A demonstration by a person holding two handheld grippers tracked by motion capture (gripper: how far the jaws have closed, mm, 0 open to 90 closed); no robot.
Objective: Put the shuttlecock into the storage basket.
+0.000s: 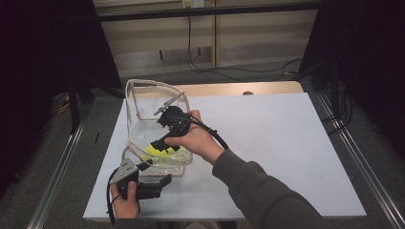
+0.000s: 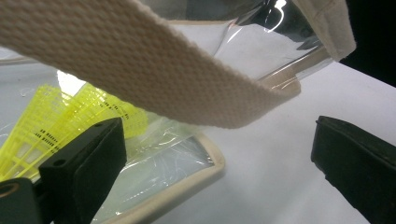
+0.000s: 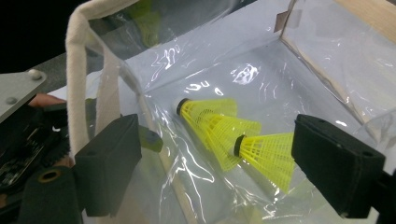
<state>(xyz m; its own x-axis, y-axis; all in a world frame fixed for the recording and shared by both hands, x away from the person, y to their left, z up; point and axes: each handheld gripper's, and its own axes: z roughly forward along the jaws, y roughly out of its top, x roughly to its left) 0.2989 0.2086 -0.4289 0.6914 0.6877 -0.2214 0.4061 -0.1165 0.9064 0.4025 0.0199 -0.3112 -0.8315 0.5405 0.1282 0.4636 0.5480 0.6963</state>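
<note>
Both grippers' fingers apart: right gripper [image 1: 157, 142] in floppy clear bag [image 1: 143, 102] above 2 light, fragile shuttlecocks [image 3: 233, 137]; grasp their cork tips.

The shuttlecocks [image 3: 233, 135] are bright yellow with a fine net pattern and black bands at the heads. The bag [image 1: 143, 102] is clear plastic with cream woven trim. The surface [image 1: 286, 143] is white.
</note>
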